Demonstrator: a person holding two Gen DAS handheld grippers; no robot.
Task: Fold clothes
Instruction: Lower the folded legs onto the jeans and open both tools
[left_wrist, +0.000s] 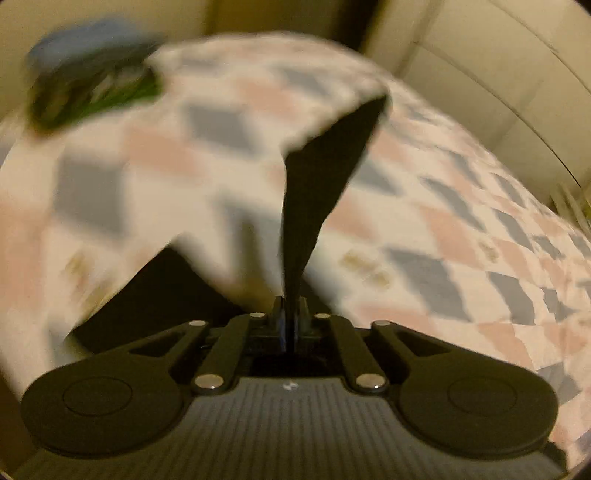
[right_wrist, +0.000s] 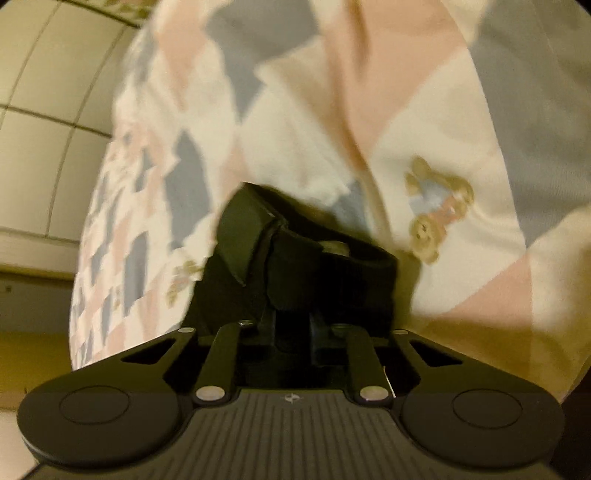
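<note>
Between both tools' jaws: black garment (left_wrist: 325, 177), left tool (left_wrist: 290, 314) and right tool (right_wrist: 293, 321) clamped on it.

Black garment (left_wrist: 325, 173): thin dark fabric, pulled up into taut tapering fold, edge pinched in left hand-held gripper (left_wrist: 290, 314). Other part (right_wrist: 295, 258) bunched, thick folded hem, clamped in right hand-held gripper (right_wrist: 293, 321). Lies over patchwork-print bed (left_wrist: 461, 229).

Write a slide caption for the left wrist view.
Left tongs shut on black garment, lifted over patterned bedspread.
</note>
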